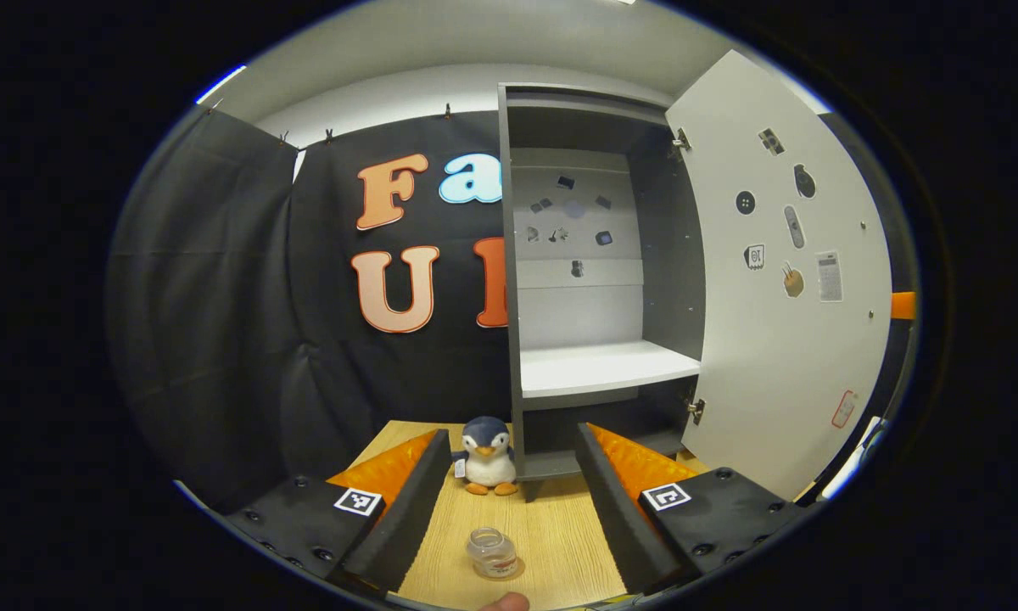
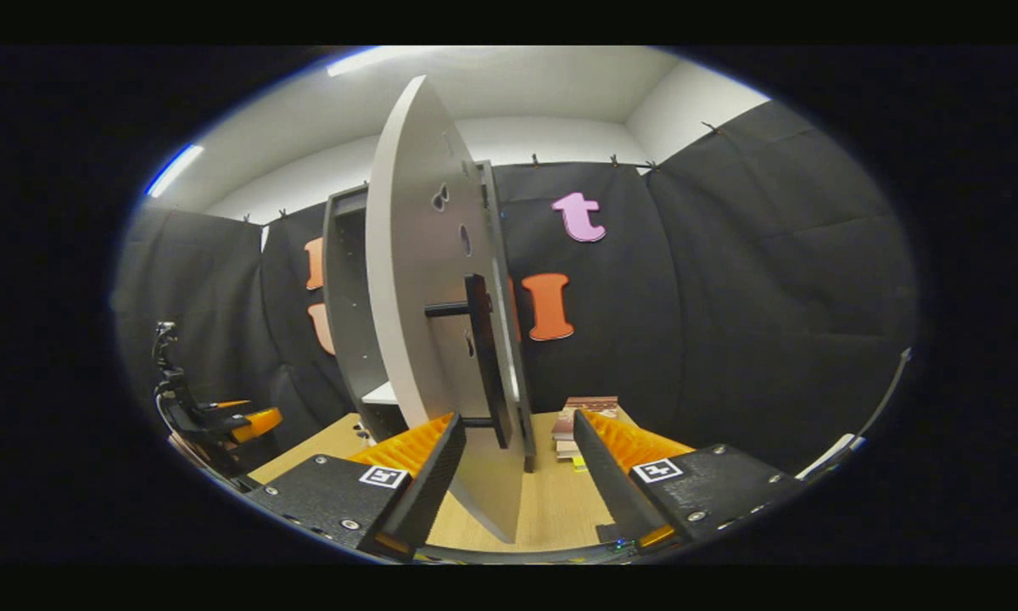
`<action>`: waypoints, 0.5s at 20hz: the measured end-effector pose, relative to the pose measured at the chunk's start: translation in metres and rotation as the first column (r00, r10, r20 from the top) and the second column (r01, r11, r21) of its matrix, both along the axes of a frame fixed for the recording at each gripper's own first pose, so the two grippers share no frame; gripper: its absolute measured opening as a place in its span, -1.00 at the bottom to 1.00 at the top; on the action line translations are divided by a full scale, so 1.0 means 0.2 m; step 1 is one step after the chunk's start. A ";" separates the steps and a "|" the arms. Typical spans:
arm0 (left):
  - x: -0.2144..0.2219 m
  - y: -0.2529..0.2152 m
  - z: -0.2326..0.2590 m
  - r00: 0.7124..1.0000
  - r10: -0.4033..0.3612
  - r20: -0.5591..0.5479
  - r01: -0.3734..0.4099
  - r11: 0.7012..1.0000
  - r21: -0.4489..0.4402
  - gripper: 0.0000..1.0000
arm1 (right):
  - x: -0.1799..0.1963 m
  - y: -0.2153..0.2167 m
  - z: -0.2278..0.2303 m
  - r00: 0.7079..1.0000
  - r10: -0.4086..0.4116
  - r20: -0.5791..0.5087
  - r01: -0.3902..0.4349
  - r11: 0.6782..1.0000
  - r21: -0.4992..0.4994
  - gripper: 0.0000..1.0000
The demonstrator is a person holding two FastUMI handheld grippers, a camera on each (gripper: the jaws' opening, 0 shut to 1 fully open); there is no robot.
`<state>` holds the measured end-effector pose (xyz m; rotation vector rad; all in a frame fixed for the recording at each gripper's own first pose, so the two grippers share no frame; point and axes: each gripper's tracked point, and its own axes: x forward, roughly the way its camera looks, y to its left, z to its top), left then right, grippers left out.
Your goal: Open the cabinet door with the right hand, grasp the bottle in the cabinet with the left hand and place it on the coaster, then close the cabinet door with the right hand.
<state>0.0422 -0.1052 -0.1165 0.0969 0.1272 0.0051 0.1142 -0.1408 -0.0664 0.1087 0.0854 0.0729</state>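
Note:
A small clear glass bottle stands upright on the wooden table, low between the fingers of my open left gripper and touching neither. A thin tan disc under its base looks like the coaster. The grey cabinet stands wide open with its white shelf bare and its door swung out to the right. In the right gripper view the door is seen nearly edge-on. Its black handle lies between the fingers of my open right gripper.
A penguin plush sits on the table against the cabinet's left front corner. A fingertip shows at the bottom edge. A stack of books lies behind the door near the cloth wall. The left gripper appears far left.

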 end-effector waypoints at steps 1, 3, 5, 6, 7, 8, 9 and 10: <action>0.01 0.01 0.01 1.000 0.007 0.004 -0.007 1.000 -0.004 0.92 | 0.00 0.05 0.01 1.000 0.018 0.000 -0.018 1.000 -0.004 0.63; 0.01 0.05 0.01 1.000 0.017 0.002 -0.017 1.000 -0.010 0.96 | 0.02 0.15 0.00 0.998 0.057 -0.005 -0.057 0.998 0.005 0.63; 0.01 0.09 0.02 1.000 0.029 0.001 -0.029 0.999 -0.014 0.92 | 0.04 0.26 -0.01 0.995 0.096 -0.007 -0.096 0.995 0.009 0.63; 0.01 0.11 0.02 0.999 0.037 0.001 -0.037 0.999 -0.013 0.92 | 0.05 0.31 -0.01 0.993 0.119 -0.004 -0.119 0.993 0.002 0.63; 0.01 0.14 0.02 0.999 0.046 0.001 -0.046 0.999 -0.010 0.92 | 0.07 0.36 0.00 0.990 0.140 -0.004 -0.140 0.990 -0.001 0.63; 0.01 0.16 0.02 0.999 0.053 0.001 -0.053 0.999 -0.007 0.92 | 0.08 0.42 -0.01 0.987 0.162 -0.006 -0.162 0.987 0.000 0.63; 0.01 0.19 0.02 0.998 0.061 0.001 -0.061 0.998 -0.006 0.92 | 0.10 0.47 -0.01 0.983 0.184 -0.006 -0.184 0.983 0.004 0.63; 0.01 0.21 0.02 0.998 0.069 0.001 -0.069 0.998 -0.006 0.92 | 0.12 0.51 -0.01 0.979 0.204 -0.009 -0.204 0.979 0.014 0.63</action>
